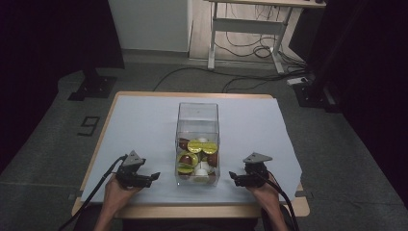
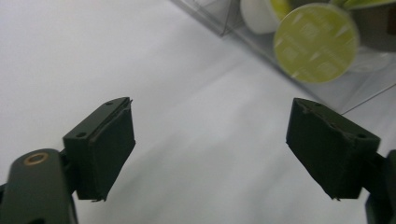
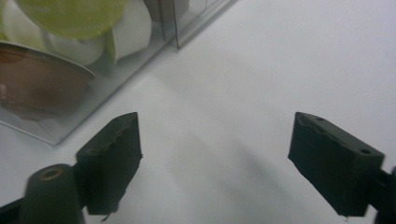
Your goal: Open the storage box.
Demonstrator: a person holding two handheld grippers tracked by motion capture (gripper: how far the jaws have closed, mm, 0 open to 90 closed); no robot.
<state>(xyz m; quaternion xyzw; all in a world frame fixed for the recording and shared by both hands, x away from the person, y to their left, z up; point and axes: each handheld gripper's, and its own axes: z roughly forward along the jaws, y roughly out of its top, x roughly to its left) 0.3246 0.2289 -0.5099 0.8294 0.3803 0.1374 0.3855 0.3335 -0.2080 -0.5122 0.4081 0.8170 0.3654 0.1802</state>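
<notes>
High view gave me the clearest layout: a clear plastic box (image 1: 197, 144) stood upright near the middle of the white sheet (image 1: 144, 125) that covered the table (image 1: 192, 210), and its lower part held a heap of coffee capsules (image 1: 198, 161), some with yellow-green lids, some brown, some white. My left gripper (image 1: 153, 177) sat low over the sheet on the left side of the box, its tips turned toward the box wall but apart from it. My right gripper (image 1: 233, 177) mirrored it on the right side, also near the wall and not touching it. Both hands came in from the table's near edge, and a cable trailed back from each tool.

In the left gripper view I saw the left gripper (image 2: 210, 149) with its jaws standing wide apart and nothing but bare white sheet between them. The corner of the box (image 2: 261, 44) lay ahead and to the upper right, with a yellow-green capsule lid (image 2: 315, 43) pressed close to the clear wall.

In the right gripper view the right gripper (image 3: 215, 156) likewise had its jaws spread, with bare sheet between the pads. The box (image 3: 140, 51) lay at the upper left, and through its wall I could see a brown capsule (image 3: 37, 84), a white one and a yellow-green lid.
</notes>
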